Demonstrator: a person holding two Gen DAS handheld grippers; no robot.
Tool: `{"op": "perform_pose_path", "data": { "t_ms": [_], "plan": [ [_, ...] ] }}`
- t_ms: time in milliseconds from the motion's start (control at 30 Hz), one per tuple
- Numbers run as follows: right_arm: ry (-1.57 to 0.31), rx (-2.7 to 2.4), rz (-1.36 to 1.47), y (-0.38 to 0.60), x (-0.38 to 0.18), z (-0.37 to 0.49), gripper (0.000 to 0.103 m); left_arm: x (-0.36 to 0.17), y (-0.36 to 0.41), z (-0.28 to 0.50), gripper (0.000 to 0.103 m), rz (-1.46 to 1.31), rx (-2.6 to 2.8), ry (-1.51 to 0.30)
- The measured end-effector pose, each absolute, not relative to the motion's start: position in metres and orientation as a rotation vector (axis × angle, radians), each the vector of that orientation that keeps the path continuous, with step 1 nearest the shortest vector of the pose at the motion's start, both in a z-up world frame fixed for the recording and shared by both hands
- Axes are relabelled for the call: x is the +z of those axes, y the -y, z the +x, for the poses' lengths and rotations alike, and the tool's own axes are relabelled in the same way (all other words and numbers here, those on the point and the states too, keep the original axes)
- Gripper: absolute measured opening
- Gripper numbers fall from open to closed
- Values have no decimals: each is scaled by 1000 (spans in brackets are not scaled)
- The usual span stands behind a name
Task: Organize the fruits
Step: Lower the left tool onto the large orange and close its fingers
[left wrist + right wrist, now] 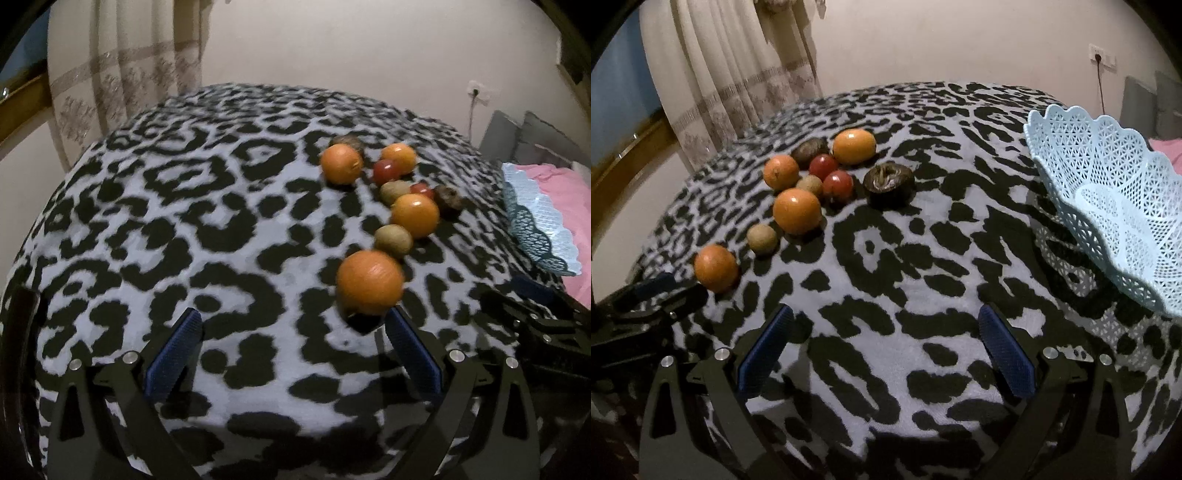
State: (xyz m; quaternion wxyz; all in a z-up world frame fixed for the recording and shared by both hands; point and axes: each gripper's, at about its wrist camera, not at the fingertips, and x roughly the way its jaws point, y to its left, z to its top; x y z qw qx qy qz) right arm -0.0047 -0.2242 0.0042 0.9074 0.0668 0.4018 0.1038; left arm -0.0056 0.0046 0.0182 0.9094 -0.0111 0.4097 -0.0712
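Note:
Several fruits lie in a loose cluster on the black-and-white patterned cloth: oranges, small red fruits, greenish-brown kiwis and dark brown fruits. The nearest orange sits just beyond my left gripper's right fingertip. My left gripper is open and empty above the cloth. My right gripper is open and empty, to the right of the cluster. In the right wrist view the nearest orange is at left, a dark brown fruit at centre. A light blue lattice basket stands at right, empty.
The basket's rim shows at the right edge of the left wrist view, beside pink bedding. A curtain hangs behind the table at left. The left gripper's body shows at the right view's left edge.

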Motion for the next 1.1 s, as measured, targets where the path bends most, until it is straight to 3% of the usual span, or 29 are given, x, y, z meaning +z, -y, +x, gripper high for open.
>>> {"op": "perform_pose_path", "data": {
  "t_ms": [333, 800, 1100],
  "plan": [
    [-713, 240, 209, 234, 21, -20, 101, 25, 22, 8, 98, 27, -220, -805],
    [-772, 239, 231, 222, 22, -13, 100, 17, 6, -10, 55, -32, -246, -826],
    [-805, 332, 134, 168, 31, 8, 74, 31, -17, -24, 44, -87, -225, -753]
  ]
}}
